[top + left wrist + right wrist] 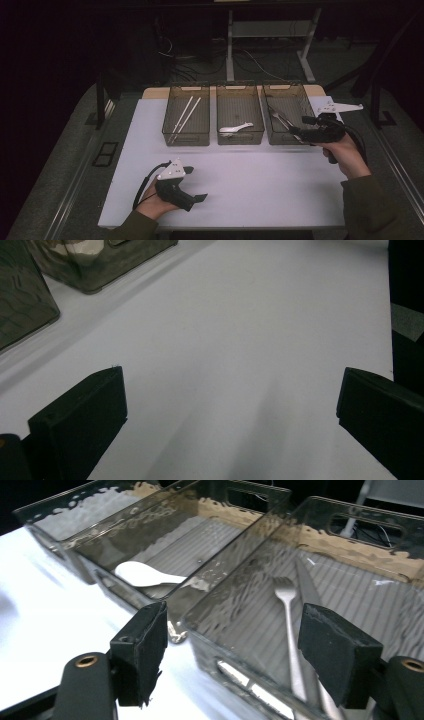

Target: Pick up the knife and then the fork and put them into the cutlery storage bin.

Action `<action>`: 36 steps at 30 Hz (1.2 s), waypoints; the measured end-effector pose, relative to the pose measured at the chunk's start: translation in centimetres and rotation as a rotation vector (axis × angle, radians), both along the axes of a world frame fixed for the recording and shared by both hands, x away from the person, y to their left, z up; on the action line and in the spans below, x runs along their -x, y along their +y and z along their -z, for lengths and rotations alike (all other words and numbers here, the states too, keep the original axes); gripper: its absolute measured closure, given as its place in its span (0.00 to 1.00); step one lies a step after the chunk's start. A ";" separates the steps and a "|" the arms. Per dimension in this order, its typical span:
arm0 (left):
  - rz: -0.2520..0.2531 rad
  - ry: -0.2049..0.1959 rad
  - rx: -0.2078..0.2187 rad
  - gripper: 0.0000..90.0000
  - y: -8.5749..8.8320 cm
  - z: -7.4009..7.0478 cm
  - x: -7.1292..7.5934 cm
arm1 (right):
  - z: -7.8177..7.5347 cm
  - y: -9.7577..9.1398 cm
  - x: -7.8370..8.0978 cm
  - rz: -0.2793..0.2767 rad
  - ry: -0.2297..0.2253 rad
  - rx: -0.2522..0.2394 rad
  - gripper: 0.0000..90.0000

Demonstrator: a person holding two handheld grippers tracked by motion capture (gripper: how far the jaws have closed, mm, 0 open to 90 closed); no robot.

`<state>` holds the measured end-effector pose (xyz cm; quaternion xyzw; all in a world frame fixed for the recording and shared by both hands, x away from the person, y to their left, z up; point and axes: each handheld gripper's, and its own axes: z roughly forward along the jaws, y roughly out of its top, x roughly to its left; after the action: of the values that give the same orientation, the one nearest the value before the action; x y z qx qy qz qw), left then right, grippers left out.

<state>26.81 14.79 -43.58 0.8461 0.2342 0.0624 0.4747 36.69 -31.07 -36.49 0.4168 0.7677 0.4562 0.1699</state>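
We see three smoky plastic bins in a row at the far side of the white table. The left bin holds a pair of pale chopsticks, the middle bin a white spoon, and the right bin a metal fork with a knife just beside it, both lying flat on the ribbed floor.

Our right gripper sits at the near right corner of the right bin, its jaws standing well apart with nothing between the pads; the bin's near wall rises right in front of them, between the jaws and the fork. In the right gripper view the middle bin presses against the right bin's side.

Our left gripper rests low near the table's near edge, jaws spread wide and empty. Bare table stretches between it and the bins.
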 end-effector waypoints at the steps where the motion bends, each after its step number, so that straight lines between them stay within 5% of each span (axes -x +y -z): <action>1: 0.000 0.000 0.000 0.00 0.0 0.0 0.0 | 0.0 0.1 0.2 -0.004 -0.001 0.000 0.31; 25: -0.002 -0.006 -0.002 0.00 0.2 -0.1 0.1 | 3.0 3.9 5.7 -0.132 -0.008 0.038 0.24; 36: 0.001 -0.012 -0.002 0.00 0.1 -0.2 0.1 | 5.3 3.3 8.1 -0.127 0.010 0.027 0.22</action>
<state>26.71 14.88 -43.40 0.8463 0.2311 0.0674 0.4752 28.58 -27.75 -41.79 0.3673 0.7994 0.4535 0.1425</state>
